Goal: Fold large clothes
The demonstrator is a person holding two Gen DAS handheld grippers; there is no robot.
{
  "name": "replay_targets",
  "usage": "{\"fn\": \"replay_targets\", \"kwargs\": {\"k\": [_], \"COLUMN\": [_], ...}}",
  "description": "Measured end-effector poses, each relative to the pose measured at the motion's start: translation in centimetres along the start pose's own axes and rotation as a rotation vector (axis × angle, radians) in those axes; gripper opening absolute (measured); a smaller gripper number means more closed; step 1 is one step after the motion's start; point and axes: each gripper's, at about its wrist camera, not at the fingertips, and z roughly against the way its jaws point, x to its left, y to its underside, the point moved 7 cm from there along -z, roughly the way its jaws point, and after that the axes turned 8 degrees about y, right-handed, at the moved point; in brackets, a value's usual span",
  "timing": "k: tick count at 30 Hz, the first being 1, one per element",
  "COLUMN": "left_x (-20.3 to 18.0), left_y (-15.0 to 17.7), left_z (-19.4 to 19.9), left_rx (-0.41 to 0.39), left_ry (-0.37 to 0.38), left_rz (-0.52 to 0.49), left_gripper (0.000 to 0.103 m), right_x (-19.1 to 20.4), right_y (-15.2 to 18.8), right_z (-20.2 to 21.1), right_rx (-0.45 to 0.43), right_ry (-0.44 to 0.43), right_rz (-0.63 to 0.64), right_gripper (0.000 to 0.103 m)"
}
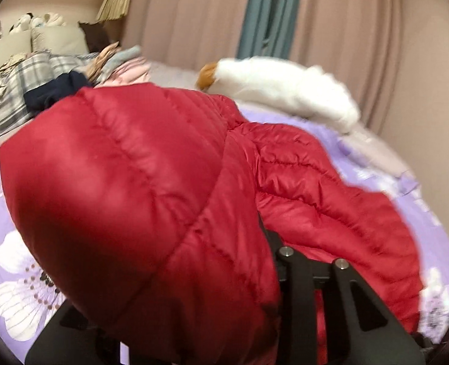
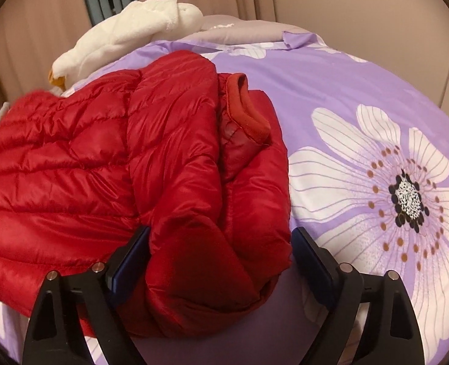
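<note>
A glossy, quilted red down jacket (image 2: 102, 167) lies puffed on a bed under a smooth lilac cover (image 2: 361, 91) printed with big white flowers. A fluffy white plush toy (image 2: 127, 30) sits at the far edge before pleated beige curtains. Only the right wrist view shows the jacket's soft ribbed collar (image 2: 248, 112); only the left shows plaid bedding (image 1: 26, 79) and pillows far left. The right hand-held gripper (image 2: 221, 261) stands released, wide apart, straddling the jacket's near folded edge, pads not visibly pressing. The left hand-held gripper (image 1: 273, 243) is clenched on a lifted fold of jacket that drapes over and hides its left finger.
</note>
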Motion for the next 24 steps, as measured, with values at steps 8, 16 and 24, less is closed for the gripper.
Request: {"fn": "replay_targets", "kwargs": {"k": [8, 16, 24], "left_x": [-3.9, -2.0, -3.3], "left_y": [-2.6, -2.0, -1.3], "left_z": [1.9, 2.1, 2.0], "left_rx": [-0.056, 0.001, -0.005], "left_ry": [0.068, 0.064, 0.055], "left_rz": [-0.111, -0.072, -0.066], "left_gripper": [0.035, 0.040, 0.039], "right_x": [0.1, -0.9, -2.1], "right_y": [-0.1, -1.1, -2.3], "right_z": [0.1, 3.7, 7.1], "right_rx": [-0.004, -0.062, -0.178], "right_ry": [-0.019, -0.166, -0.172], "right_rz": [-0.018, -0.053, -0.052], "right_gripper": [0.091, 0.093, 0.051]}}
